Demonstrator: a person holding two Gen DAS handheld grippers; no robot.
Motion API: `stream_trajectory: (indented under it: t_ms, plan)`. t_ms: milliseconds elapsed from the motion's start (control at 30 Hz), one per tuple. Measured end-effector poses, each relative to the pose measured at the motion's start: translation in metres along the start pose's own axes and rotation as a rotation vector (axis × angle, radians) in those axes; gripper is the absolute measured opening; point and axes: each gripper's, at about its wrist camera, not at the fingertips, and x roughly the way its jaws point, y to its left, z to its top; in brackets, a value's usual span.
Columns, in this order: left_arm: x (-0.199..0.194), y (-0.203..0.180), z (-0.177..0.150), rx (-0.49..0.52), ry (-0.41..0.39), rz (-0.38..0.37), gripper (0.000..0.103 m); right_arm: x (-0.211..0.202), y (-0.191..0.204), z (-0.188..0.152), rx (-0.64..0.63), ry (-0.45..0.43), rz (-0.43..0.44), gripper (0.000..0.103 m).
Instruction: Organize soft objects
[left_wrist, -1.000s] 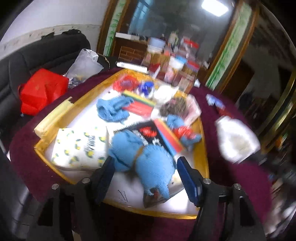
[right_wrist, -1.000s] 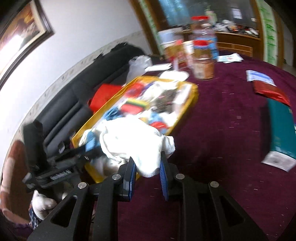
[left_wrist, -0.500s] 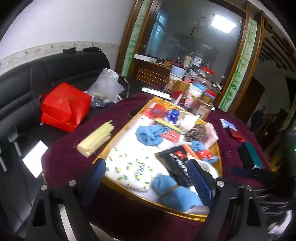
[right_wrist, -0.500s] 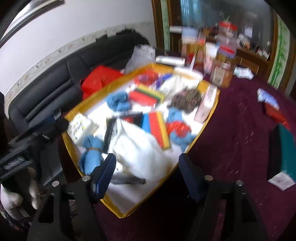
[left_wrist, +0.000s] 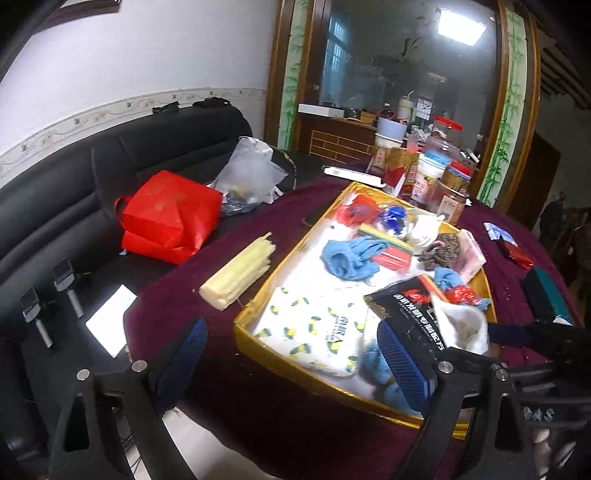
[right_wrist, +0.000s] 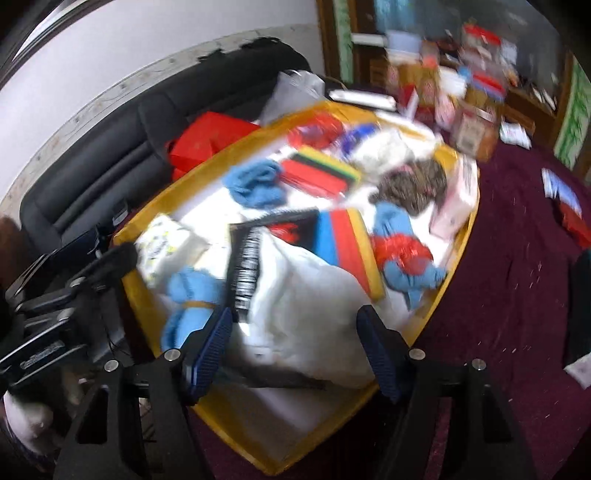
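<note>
The left hand-held gripper (left_wrist: 291, 354) hangs spread wide over the near corner of the yellow tray (left_wrist: 295, 369), pinching nothing; its left finger sits over the maroon table (left_wrist: 177, 295), its right finger over the tray's contents. The right hand-held gripper (right_wrist: 295, 347) is likewise spread apart and empty, its fingers flanking a white soft cloth (right_wrist: 306, 306) that lies in the near end of the tray (right_wrist: 458, 258); in this blurred view it cannot be told whether the pads touch the cloth. In the left wrist view the same white cloth (left_wrist: 461, 325) rests beside a black packet (left_wrist: 406, 310); a lemon-print tissue pack (left_wrist: 317, 332) lies at the tray's near left corner, and a blue towel bundle (left_wrist: 380, 369) sits just beside it, partly behind the right finger; another blue cloth (left_wrist: 351, 258) lies mid-tray. Outside the tray a pale bundle of candles (left_wrist: 240, 273) lies on the table; a red bag (left_wrist: 170, 218) sits on the black sofa (left_wrist: 74, 192).
</note>
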Motion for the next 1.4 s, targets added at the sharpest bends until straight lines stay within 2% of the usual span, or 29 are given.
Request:
stream_trajectory:
  t_ms: [133, 333, 600, 867, 933, 1033, 1100, 1167, 1267, 1333, 1367, 1400]
  plan:
    - [0.001, 0.000, -0.001, 0.011, 0.003, 0.020, 0.096, 0.000, -0.015, 0.001, 0.062, -0.003, 0.019, 0.070]
    - [-0.001, -0.005, -0.003, 0.026, 0.009, 0.040, 0.096, -0.019, -0.009, -0.003, 0.039, -0.054, 0.006, 0.070]
    - [-0.010, -0.019, -0.005, 0.060, 0.008, 0.048, 0.098, -0.056, -0.007, -0.019, 0.004, -0.143, -0.029, 0.076]
    - [-0.033, -0.045, -0.006, 0.112, -0.044, 0.056, 0.098, -0.091, -0.039, -0.042, 0.071, -0.223, -0.047, 0.080]
    - [-0.044, -0.052, -0.005, 0.122, -0.085, 0.059, 0.098, -0.101, -0.050, -0.049, 0.096, -0.246, -0.058, 0.080]
    - [-0.073, -0.064, -0.003, 0.128, -0.204, 0.083, 0.103, -0.122, -0.073, -0.063, 0.150, -0.302, -0.078, 0.080]
    - [-0.099, -0.073, -0.003, 0.130, -0.323, 0.124, 0.103, -0.137, -0.087, -0.074, 0.181, -0.346, -0.090, 0.081]
    - [-0.129, -0.084, -0.004, 0.126, -0.450, 0.131, 0.103, -0.155, -0.101, -0.087, 0.208, -0.399, -0.114, 0.082]
    - [-0.163, -0.101, -0.006, 0.111, -0.586, 0.121, 0.103, -0.185, -0.119, -0.108, 0.242, -0.494, -0.185, 0.090]
    - [-0.178, -0.120, -0.004, 0.144, -0.638, 0.089, 0.103, -0.211, -0.127, -0.126, 0.258, -0.583, -0.263, 0.096]
    - [-0.184, -0.130, -0.001, 0.169, -0.650, 0.063, 0.103, -0.219, -0.129, -0.131, 0.261, -0.613, -0.294, 0.101]
    - [-0.187, -0.139, 0.002, 0.188, -0.648, 0.037, 0.103, -0.229, -0.130, -0.138, 0.265, -0.652, -0.337, 0.103]
